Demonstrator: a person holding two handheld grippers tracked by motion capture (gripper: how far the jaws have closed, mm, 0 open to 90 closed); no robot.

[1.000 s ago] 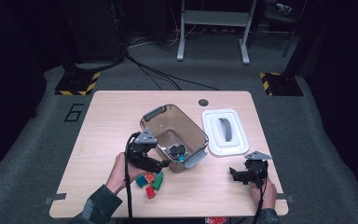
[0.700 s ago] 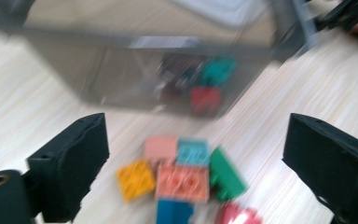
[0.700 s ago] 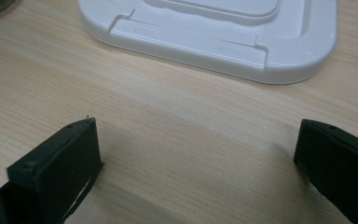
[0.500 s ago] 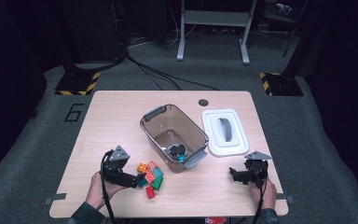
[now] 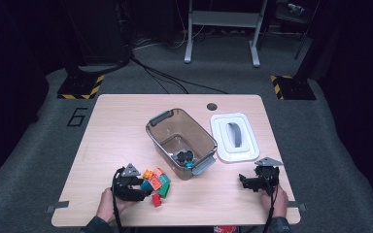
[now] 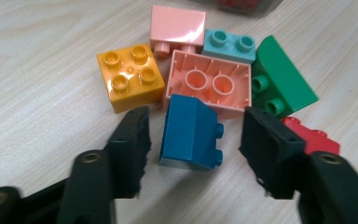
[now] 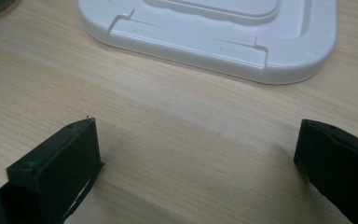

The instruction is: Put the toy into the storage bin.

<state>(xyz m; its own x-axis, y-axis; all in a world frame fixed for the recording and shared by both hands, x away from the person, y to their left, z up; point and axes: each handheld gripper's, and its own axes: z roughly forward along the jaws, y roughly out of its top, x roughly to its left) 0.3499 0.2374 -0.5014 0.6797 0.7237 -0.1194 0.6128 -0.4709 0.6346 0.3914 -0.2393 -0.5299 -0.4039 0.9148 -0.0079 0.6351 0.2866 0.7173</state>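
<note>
A pile of toy bricks lies on the table in front of the clear bin (image 5: 161, 127). My left gripper (image 6: 193, 126) is low over the pile, its jaws on either side of a blue brick (image 6: 189, 135) lying on its side. The jaws have just been closing, and a narrow gap still shows at each pad, so nothing is gripped. Around it lie an orange brick (image 6: 129, 77), two pink ones (image 6: 209, 84), a light blue one (image 6: 227, 44), a green one (image 6: 279, 79) and a red one (image 6: 314, 137). From above, the left gripper (image 5: 143, 189) sits left of the pile. My right gripper (image 7: 198, 140) stands open over bare wood.
The bin holds a few dark pieces and a teal one (image 5: 184, 156) at its near end. Its white lid (image 5: 221, 145) lies flat to the right, just beyond the right gripper (image 5: 245, 182). A round hole (image 5: 211, 106) is in the table's far edge.
The left gripper came away from the bin, dropped to the table at the left of the brick pile, and now brackets the blue brick with narrower jaws. The right gripper stayed put.
</note>
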